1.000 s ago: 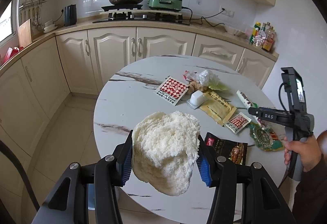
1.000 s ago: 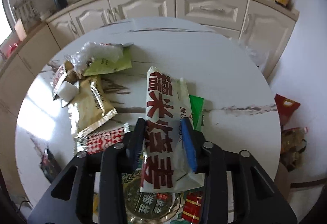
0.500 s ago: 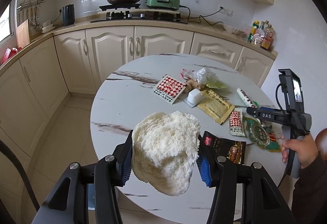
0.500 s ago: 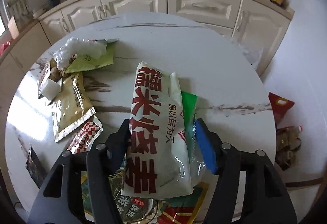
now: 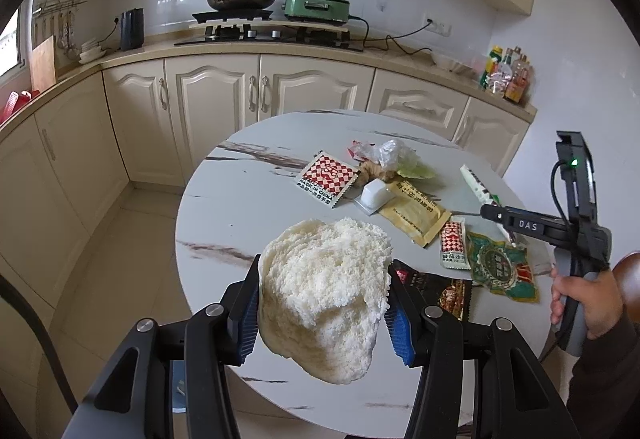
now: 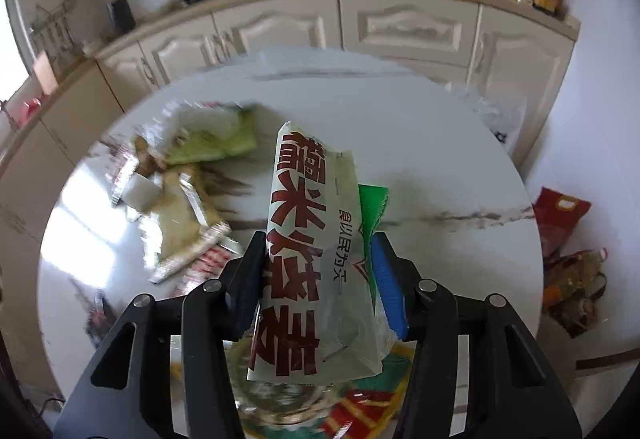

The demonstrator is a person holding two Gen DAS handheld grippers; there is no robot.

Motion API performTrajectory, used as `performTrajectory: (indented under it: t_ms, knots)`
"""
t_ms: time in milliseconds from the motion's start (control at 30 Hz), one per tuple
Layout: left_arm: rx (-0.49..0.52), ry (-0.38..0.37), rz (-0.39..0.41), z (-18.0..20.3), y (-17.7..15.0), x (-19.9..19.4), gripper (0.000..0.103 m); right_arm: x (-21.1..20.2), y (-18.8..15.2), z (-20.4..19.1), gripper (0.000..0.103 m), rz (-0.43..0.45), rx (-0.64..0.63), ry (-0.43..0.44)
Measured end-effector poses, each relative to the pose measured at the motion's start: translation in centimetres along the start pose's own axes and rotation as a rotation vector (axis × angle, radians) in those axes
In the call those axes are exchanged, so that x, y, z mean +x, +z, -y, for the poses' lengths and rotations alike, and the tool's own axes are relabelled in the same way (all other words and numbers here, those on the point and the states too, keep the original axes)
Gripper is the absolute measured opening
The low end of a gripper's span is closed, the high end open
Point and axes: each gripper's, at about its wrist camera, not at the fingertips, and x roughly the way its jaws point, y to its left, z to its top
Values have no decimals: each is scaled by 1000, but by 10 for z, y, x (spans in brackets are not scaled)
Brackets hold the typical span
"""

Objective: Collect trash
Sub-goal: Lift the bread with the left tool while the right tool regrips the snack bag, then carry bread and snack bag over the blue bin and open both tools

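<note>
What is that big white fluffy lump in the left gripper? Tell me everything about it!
The white lump is a crumpled, cream-white wad with a grainy, fluffy surface, like scrunched soft paper or foam; what it is made of cannot be told. It is rounded on top and sags to a blunt bottom edge. The left gripper squeezes it between its blue pads, one on each side. It hangs in the air above the near edge of the round marble table.

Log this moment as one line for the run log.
left tool: shut on white lump | right tool: white packet between pads, closing | other wrappers on table
</note>
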Motion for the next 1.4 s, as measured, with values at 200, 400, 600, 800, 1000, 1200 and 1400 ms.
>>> performTrajectory:
  t_ms: [200, 400, 600, 800, 1000, 1200, 1400]
  knots:
    - [-48, 21, 23, -22, -2, -13, 50, -40, 7, -80, 50, 85, -134, 103]
    - [-137, 131, 35, -90, -18, -40, 50, -58, -8, -218, 51, 108, -328, 315]
    - [-247, 314, -5, -179, -48, -62, 50, -34, -39, -353, 51, 50, -457, 478]
    - [-370, 425, -154, -266, -99, -27, 50, 27, -93, -455, 51, -71, -587, 494]
    - [-471, 378, -334, -320, -149, 58, 50, 130, -145, -504, 52, -269, -645, 448]
    - [-507, 297, -498, -342, -180, 158, 50, 232, -178, -504, 53, -458, -581, 416]
    - [-495, 296, -598, -355, -181, 225, 50, 294, -189, -496, 56, -568, -521, 417]
